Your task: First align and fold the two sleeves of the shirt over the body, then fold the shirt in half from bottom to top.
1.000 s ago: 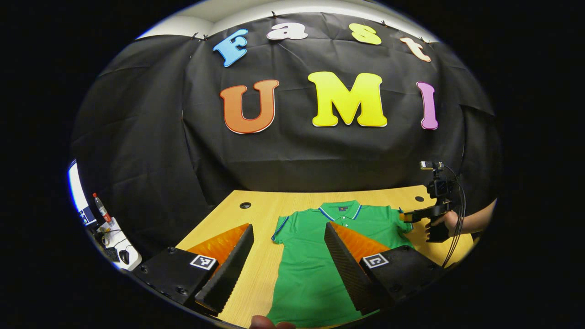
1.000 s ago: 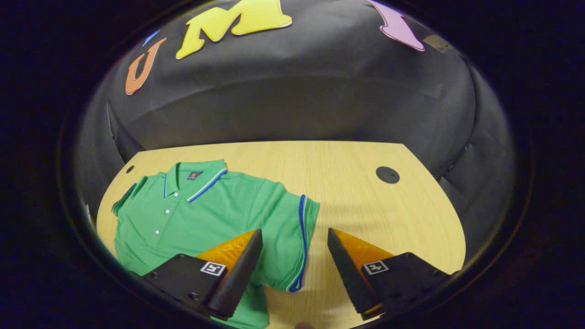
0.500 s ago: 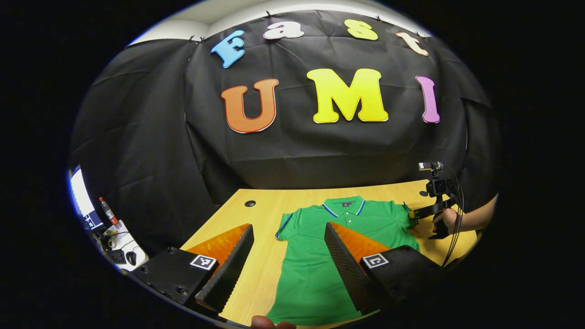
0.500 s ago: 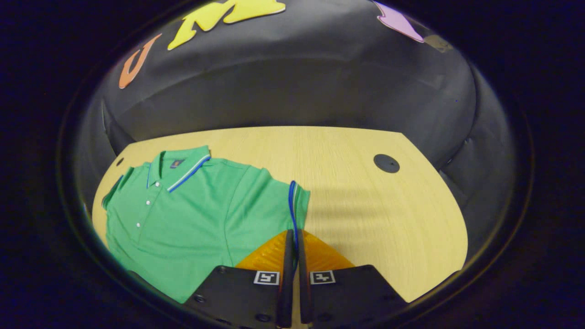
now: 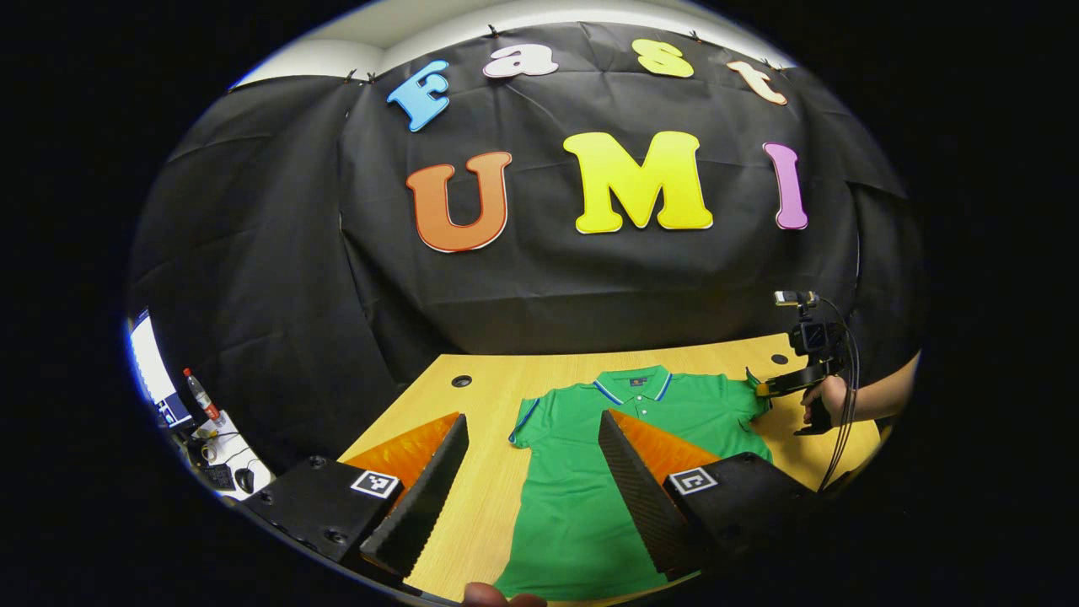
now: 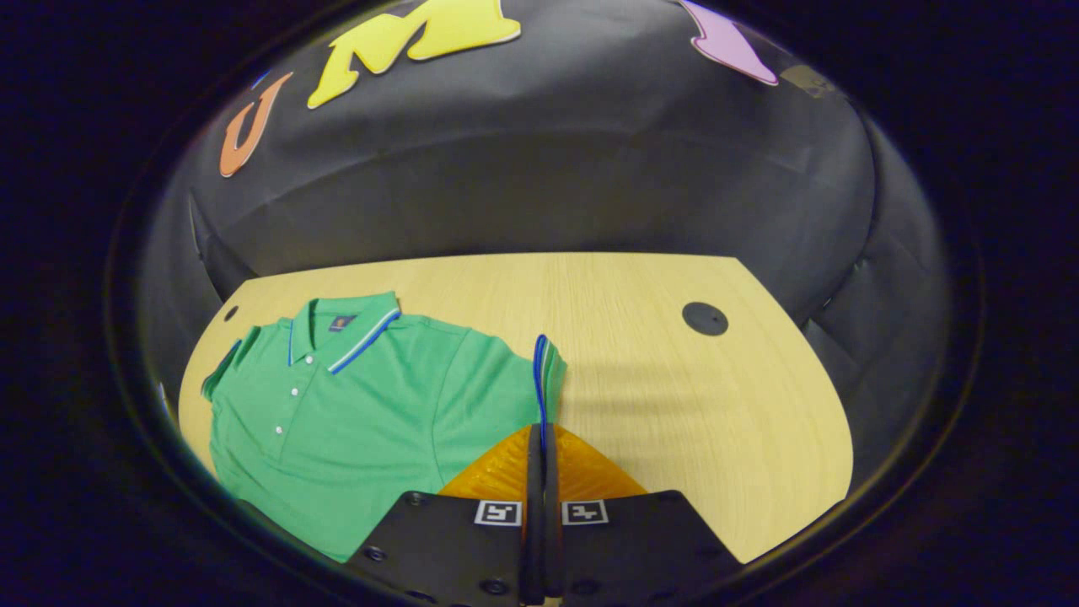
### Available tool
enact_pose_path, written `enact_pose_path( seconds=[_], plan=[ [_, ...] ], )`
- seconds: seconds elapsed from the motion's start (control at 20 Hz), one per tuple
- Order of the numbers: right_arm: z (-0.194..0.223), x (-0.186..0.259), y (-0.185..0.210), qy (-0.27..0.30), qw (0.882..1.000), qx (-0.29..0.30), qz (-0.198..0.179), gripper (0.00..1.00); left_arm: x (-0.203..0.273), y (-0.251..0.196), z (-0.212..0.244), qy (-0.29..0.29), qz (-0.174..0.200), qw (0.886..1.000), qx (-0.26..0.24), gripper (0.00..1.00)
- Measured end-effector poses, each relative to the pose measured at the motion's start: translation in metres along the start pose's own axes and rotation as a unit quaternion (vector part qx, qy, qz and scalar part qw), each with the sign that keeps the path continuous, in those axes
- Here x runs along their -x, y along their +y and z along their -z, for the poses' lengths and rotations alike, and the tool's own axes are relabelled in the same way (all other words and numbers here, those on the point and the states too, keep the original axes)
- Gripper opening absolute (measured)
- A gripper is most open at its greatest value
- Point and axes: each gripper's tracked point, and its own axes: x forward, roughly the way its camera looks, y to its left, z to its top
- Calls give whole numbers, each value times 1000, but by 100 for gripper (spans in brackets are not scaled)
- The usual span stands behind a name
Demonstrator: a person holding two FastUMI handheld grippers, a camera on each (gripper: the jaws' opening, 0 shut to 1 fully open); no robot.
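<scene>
Lying flat, face up on the wooden table (image 6: 657, 337): green polo shirt (image 6: 362, 421), collar toward the far wall, hem toward the near edge. No fold made yet, by the look of it.

Clenching on the blue-trimmed cuff of the right sleeve (image 6: 544, 371): right gripper (image 6: 540, 472), both fingers pressing the cuff edge, which is standing up on end just ahead of the tips. Gripping at the very hem of the sleeve probably so the whole sleeve follows when carried across the body, which is spreading away to the left of these jaws.

Seen from the left gripper view, the same right gripper (image 5: 780, 386) pinching that sleeve at the far right, a hand (image 5: 822, 405) holding it, cables trailing.

Hovering released above the near half of the shirt (image 5: 590, 489): left gripper (image 5: 531, 472), jaws wide apart, nothing between them but table and cloth below. Left sleeve (image 5: 524, 419) lying just ahead, between the two tips — likely lining up for its own pinch so both sleeves fold in matched.

Risk, as judged: thin cuff slipping out mid-carry, or body cloth dragging along and skewing.
</scene>
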Motion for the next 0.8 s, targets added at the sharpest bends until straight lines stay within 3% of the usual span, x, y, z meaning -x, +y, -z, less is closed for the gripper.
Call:
enact_pose_path(
  seconds=[0.35,0.8],
  plan=[
    [-34,32,62,-33,999,27,-17,2,9,30,0,-10,-22,999,26,100],
    [-29,10,153,-15,998,49,-38,4,26,88,17,-1,-59,997,46,100]
  ],
)
